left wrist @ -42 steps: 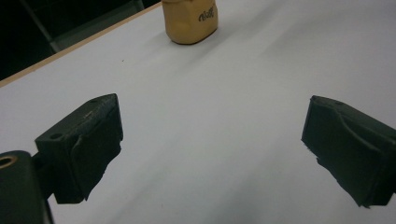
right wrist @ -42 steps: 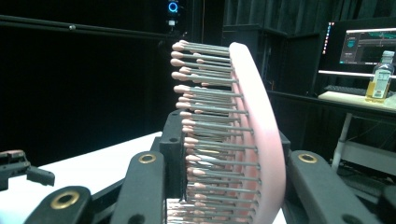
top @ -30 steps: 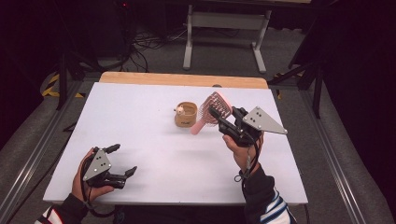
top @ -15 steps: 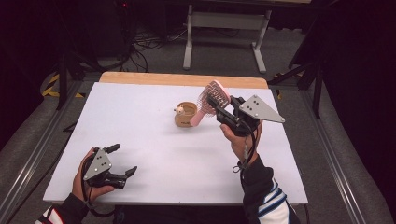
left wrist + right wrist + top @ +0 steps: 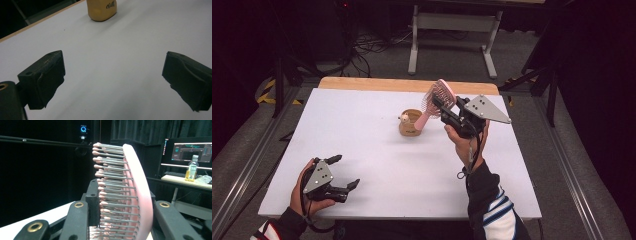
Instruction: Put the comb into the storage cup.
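Note:
My right gripper [image 5: 443, 106] is shut on the head of a pink hairbrush [image 5: 438, 96] and holds it in the air over the far middle of the white table [image 5: 362, 130]. The brush's handle slants down-left toward a small tan wooden cup [image 5: 410, 123]; whether they touch I cannot tell. In the right gripper view the bristles of the hairbrush [image 5: 136, 187] point left, with the right gripper [image 5: 122, 206] clamped across the head. My left gripper [image 5: 344, 171] rests open at the table's near left corner. In the left gripper view the left gripper [image 5: 113, 75] has bare table between its jaws and the cup [image 5: 101, 10] far ahead.
A wooden strip [image 5: 407, 85] borders the table's far edge, with a grey metal stand [image 5: 452, 22] and cables on the floor behind. A monitor [image 5: 190, 151] and a bottle [image 5: 191, 171] stand on a desk in the background.
My right gripper has lifted the hairbrush a little higher and farther back, beside the cup. The left gripper has stayed where it was.

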A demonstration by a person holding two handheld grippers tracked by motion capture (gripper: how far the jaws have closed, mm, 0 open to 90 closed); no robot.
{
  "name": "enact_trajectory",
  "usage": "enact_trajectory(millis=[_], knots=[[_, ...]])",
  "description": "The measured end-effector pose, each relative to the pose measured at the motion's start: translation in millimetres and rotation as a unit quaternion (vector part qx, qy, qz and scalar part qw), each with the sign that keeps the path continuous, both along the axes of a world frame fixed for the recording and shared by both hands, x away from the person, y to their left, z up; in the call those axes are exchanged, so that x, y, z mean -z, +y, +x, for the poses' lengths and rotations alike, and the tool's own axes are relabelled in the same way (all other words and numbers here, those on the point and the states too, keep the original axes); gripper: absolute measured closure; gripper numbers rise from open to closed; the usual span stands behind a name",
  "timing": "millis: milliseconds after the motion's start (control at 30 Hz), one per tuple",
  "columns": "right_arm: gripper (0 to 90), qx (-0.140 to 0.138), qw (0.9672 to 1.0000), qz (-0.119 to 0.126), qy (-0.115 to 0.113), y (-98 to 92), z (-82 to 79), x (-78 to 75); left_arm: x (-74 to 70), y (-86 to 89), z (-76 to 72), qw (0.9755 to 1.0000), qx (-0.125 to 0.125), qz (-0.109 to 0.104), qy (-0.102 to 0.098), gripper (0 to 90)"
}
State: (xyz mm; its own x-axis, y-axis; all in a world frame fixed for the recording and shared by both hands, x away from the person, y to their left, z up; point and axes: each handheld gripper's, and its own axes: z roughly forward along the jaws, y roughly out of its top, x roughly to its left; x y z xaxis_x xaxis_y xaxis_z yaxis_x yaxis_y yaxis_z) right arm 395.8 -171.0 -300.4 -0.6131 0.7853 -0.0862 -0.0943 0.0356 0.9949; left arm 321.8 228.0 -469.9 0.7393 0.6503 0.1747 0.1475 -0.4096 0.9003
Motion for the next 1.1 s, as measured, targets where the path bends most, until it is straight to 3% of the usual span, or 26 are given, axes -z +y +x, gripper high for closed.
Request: enact_trajectory(millis=[233, 800, 1100], knots=[[63.3, 0.020, 0.9997, 0.008, 0.007, 1.4, 14.9, -0.4, -0.4, 0.9, 0.2, 1.0000, 0.000, 0.001, -0.001, 5.6], [63.4, 0.051, 0.9985, -0.014, 0.012, 17.6, 34.6, 6.9, -0.3, 0.7, 0.7, 1.0000, 0.001, -0.002, 0.001, 5.7], [63.3, 0.056, 0.9983, -0.007, 0.016, 24.7, 42.3, 12.4, 0.1, 0.4, 1.1, 1.0000, 0.005, -0.002, 0.002, 5.8]])
